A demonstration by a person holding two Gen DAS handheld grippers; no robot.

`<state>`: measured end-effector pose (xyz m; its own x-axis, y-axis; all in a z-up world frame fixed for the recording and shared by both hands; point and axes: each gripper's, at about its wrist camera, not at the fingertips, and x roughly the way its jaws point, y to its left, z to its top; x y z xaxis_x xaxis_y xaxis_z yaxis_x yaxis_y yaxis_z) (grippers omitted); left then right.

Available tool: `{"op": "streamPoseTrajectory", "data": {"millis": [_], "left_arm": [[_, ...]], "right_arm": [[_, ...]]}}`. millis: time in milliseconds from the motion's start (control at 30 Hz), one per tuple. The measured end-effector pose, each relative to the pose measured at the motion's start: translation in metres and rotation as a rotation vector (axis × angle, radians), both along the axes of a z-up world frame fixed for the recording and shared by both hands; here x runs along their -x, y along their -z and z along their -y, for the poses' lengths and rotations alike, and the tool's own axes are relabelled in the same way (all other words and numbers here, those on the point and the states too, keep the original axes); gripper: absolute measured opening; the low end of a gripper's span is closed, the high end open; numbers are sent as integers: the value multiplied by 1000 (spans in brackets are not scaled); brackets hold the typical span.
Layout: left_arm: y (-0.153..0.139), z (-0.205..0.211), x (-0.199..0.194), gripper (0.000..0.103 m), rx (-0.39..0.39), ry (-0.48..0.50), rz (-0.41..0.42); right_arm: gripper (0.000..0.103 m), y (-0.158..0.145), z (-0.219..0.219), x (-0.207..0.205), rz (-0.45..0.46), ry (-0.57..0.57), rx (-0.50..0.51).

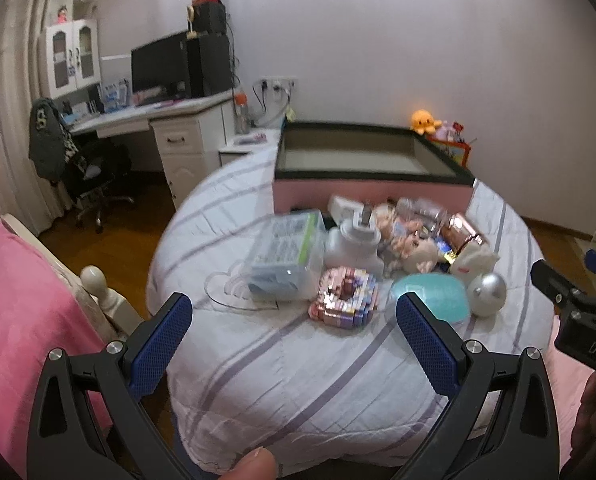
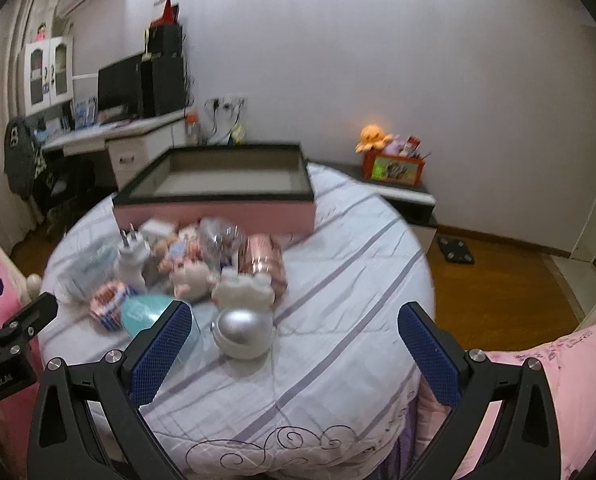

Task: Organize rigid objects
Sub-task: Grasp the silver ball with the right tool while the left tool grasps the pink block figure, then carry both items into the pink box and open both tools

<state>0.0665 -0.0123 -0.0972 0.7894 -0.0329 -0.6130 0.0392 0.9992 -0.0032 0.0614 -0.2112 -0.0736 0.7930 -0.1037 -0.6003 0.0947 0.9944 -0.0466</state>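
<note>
You are holding the left gripper above the near part of the bed cover, and its blue pads are standing wide apart with nothing between them. Straight ahead of this gripper the heap of things is lying on the cover: the foil-wrapped block is the closest, just ahead of the gap, and the clear plastic case is sitting ahead and a little to the left. Close to the right pad the teal case is lying, and the silver ball is resting just to the right of it. Behind them the white plug, the small dolls and the rose-gold bottle are crowding together — blurred, so finer details are not readable.

You are holding the right gripper open too, with its pads far apart and empty. The silver ball is sitting just ahead, between the pads and nearer to the left one, and the white bear-shaped piece is touching it from behind. The teal case is showing beside the left pad.

Beyond the heap, farther from both grippers, the pink box with a dark rim is standing open on the bed — its inside is looking empty.
</note>
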Motion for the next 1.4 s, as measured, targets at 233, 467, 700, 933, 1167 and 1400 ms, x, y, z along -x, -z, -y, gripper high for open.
{"op": "streamPoseTrajectory", "data": {"millis": [233,467,700,933,1167,1400], "left_arm": [[37,1,-26,103,35,11,-84],[56,3,-48,103,58,37,-121],[64,2,-76,103,88,55,-145],[65,-1,-88,92,108,74,-140],[63,-2,-76,64,107,132,-119],[62,-3,-70,64,114,142,-108]], "right_arm": [[103,29,0,-22,-77,-28,-17],[103,42,-1,-42,-114,-72,-46],[103,55,-1,-63,-148,-92,-81],[74,66,-2,-79,-190,-129,-110],[55,68,-9,-79,-188,-160,-109],[49,68,-10,-80,-187,-169,-114]]}}
